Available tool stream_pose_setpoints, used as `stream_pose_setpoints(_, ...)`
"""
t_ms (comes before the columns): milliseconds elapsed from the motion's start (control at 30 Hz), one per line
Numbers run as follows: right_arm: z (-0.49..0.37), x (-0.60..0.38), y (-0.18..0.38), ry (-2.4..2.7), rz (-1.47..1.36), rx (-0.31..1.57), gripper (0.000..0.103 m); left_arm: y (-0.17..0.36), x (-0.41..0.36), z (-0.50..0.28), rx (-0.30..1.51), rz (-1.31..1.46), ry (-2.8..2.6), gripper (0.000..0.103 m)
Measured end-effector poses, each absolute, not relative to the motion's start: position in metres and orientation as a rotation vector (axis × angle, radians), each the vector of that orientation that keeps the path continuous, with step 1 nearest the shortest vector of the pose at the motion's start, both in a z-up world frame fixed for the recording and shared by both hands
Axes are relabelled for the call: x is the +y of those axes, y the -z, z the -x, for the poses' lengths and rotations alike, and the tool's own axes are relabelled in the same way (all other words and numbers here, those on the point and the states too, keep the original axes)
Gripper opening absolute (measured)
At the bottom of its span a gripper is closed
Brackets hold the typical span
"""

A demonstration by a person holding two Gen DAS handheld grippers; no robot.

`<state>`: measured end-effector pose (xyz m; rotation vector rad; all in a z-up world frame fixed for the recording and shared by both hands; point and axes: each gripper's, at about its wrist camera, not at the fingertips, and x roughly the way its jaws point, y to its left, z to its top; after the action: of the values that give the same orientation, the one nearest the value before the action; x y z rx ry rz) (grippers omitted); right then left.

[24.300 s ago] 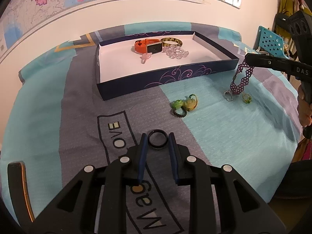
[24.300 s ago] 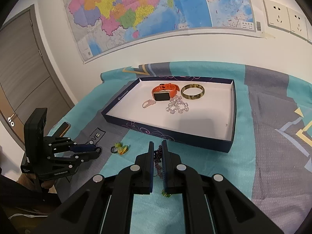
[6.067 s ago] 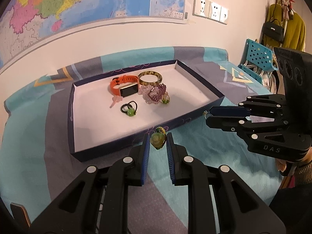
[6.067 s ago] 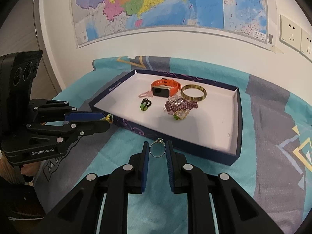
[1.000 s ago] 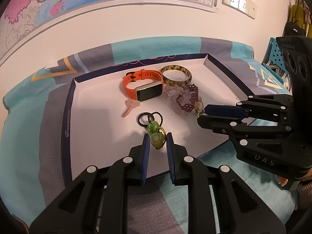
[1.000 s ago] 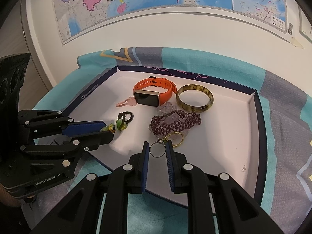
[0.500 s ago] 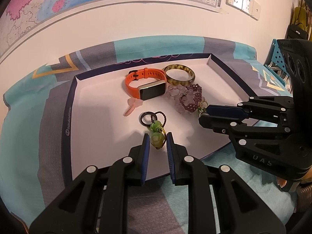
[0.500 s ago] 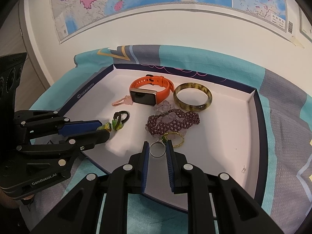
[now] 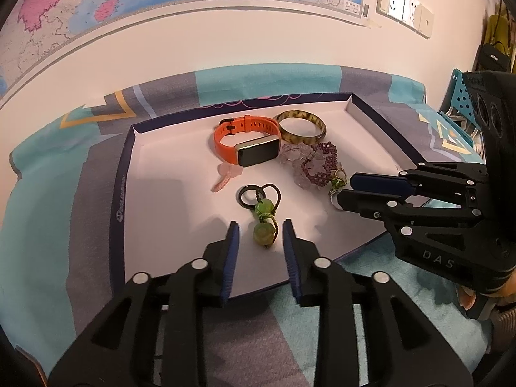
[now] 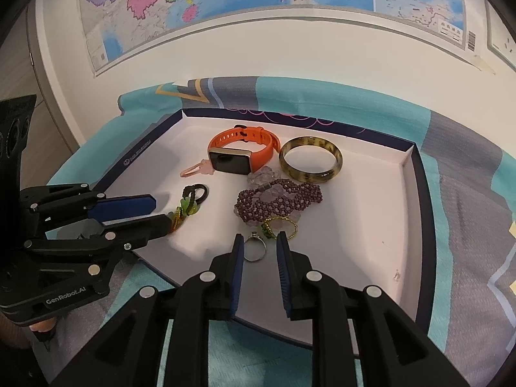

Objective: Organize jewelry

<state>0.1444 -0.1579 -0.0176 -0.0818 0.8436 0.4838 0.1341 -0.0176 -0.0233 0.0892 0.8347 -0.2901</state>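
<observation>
Both grippers (image 9: 259, 229) (image 10: 258, 243) now spread apart

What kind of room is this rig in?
Likely a home room, perhaps a bedroom or study: a wall map above a table under a patterned cloth, wall sockets, and a handbag hanging at the far right.

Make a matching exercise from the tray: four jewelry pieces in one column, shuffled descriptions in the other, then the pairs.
Things:
1. watch
2. bangle
3. silver ring
4. green bead charm

Descriptions:
A. between the open right claw fingers
B. orange strap
C. between the open left claw fingers
D. mottled brown and yellow

Pairs: 1-B, 2-D, 3-A, 4-C
</observation>
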Motion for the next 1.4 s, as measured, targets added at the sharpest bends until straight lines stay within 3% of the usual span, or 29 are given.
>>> stream_pose_setpoints(33,-0.143,-0.159,0.017,-0.484,0.08,0.842,0.023,0.023,-0.018,-0.133,0.831,-0.09,0.292,0.033)
stream_pose_setpoints(100,-0.139,-0.162,0.014,-0.482,0.071,0.83,0.028,0.021,-0.017,-0.129,0.817,-0.092,0.287,0.049)
stream_pose_setpoints(167,-0.135,-0.165,0.01,-0.483,0.06,0.817,0.035,0.016,-0.016,-0.124,0.791,-0.096,0.276,0.057)
stream_pose_setpoints(233,-0.128,-0.171,0.005,-0.472,0.044,0.793,0.055,0.011,-0.013,-0.117,0.766,-0.093,0.266,0.07)
stream_pose_setpoints(267,-0.125,-0.173,0.004,-0.469,0.039,0.783,0.06,0.009,-0.011,-0.113,0.756,-0.089,0.259,0.086)
stream_pose_setpoints(300,-0.122,-0.176,0.002,-0.46,0.034,0.775,0.073,0.007,-0.009,-0.109,0.745,-0.085,0.249,0.095)
stream_pose_setpoints(333,-0.118,-0.18,0.0,-0.445,0.03,0.763,0.086,0.005,-0.007,-0.104,0.73,-0.082,0.239,0.096)
stream_pose_setpoints(500,-0.099,-0.191,-0.003,-0.406,0.025,0.735,0.096,0.004,0.0,-0.087,0.728,-0.081,0.195,0.097)
stream_pose_setpoints(1400,-0.04,-0.183,0.002,-0.376,0.034,0.725,0.096,0.009,0.012,-0.038,0.752,-0.018,0.066,0.097)
